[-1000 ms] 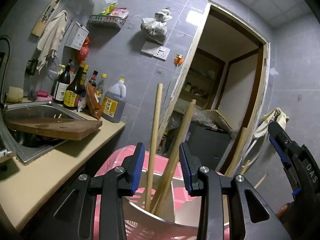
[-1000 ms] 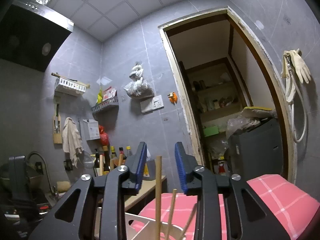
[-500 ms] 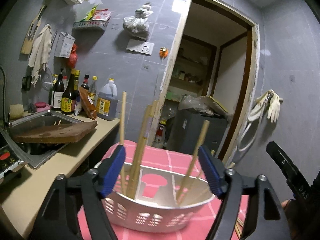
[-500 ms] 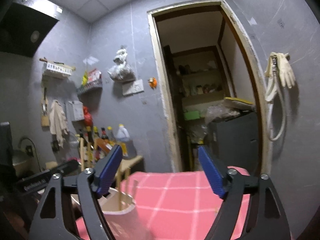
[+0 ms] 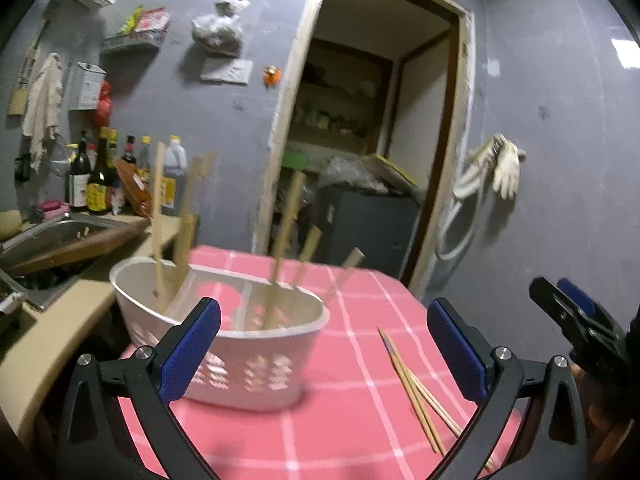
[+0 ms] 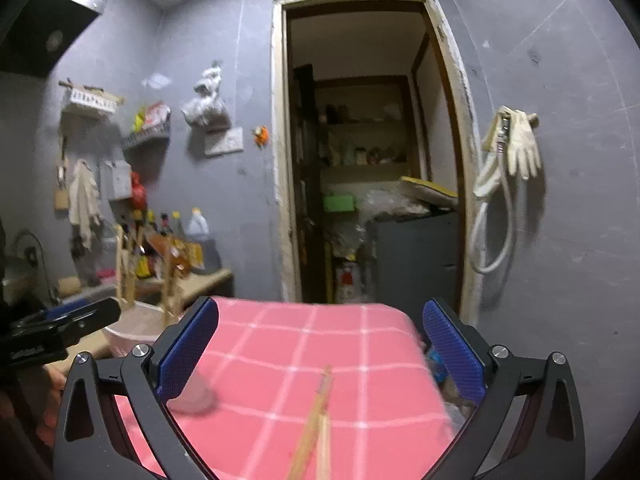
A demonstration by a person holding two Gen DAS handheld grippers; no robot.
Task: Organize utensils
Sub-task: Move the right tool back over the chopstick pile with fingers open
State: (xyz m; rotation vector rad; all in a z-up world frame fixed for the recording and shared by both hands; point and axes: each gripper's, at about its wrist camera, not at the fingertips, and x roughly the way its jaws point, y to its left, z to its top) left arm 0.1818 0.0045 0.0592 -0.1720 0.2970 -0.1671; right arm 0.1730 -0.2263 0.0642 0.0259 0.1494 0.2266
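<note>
Motion blur over white basket (image 5: 240, 364) & upright chopsticks (image 5: 286, 236) inside; count unclear, lower ends hidden by rim. Loose chopsticks (image 5: 416, 388) on pink cloth (image 5: 352, 420): near ends hidden behind right finger of left gripper (image 5: 324, 344). Rt wrist view: same sticks smeared, cut off at bottom edge. Bottle labels (image 5: 94, 196) too small to read.

A pink checked tablecloth (image 5: 352, 364) covered the table. On it stood a white slotted basket (image 5: 224, 344); right of the basket lay loose chopsticks (image 5: 416, 388).
</note>
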